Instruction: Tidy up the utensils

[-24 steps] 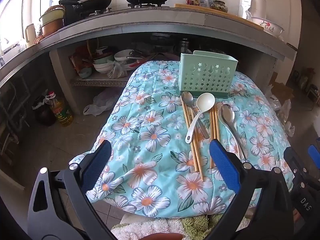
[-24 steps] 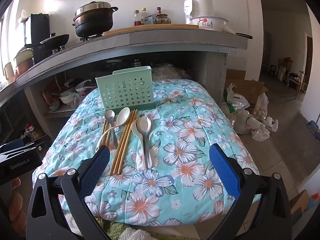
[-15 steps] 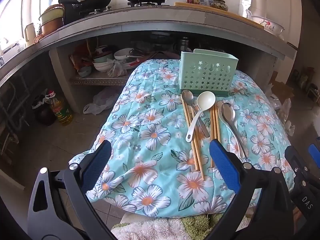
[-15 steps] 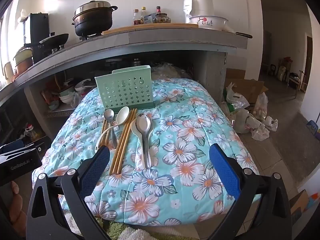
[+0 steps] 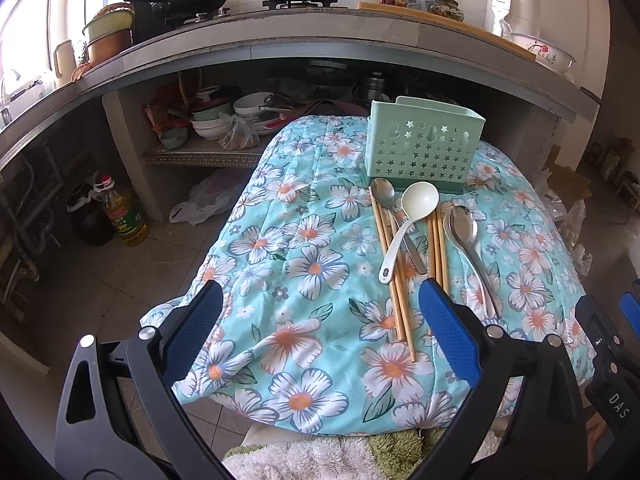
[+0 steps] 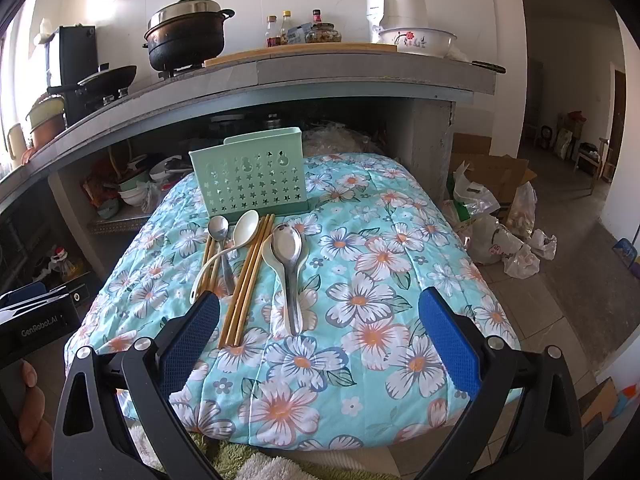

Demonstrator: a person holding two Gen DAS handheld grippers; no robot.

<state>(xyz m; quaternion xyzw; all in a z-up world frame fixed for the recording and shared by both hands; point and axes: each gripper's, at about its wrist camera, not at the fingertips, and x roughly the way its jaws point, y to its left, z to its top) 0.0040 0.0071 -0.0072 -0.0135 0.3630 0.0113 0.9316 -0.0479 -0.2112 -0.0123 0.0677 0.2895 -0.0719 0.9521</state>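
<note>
A mint green utensil holder (image 5: 422,150) with star holes stands at the far end of a table under a floral cloth (image 5: 304,280); it also shows in the right wrist view (image 6: 250,180). In front of it lie wooden chopsticks (image 5: 390,272), a white ladle spoon (image 5: 412,216), a small metal spoon (image 5: 384,194) and a large metal spoon (image 5: 466,232) on a white spoon. In the right wrist view I see the chopsticks (image 6: 250,280), white ladle spoon (image 6: 236,240) and large metal spoon (image 6: 288,256). My left gripper (image 5: 320,332) is open and empty near the table's front edge. My right gripper (image 6: 320,336) is open and empty, also at the front edge.
A concrete counter (image 6: 320,76) with a black pot (image 6: 186,38), bottles and a bowl overhangs the table's far end. Bowls and pans sit on a shelf below (image 5: 224,120). An oil bottle (image 5: 120,212) stands on the floor at left. Plastic bags and a cardboard box (image 6: 496,208) lie at right.
Both grippers have drifted slightly; the table and utensils sit a little higher and nearer in the views. Nothing has been touched.
</note>
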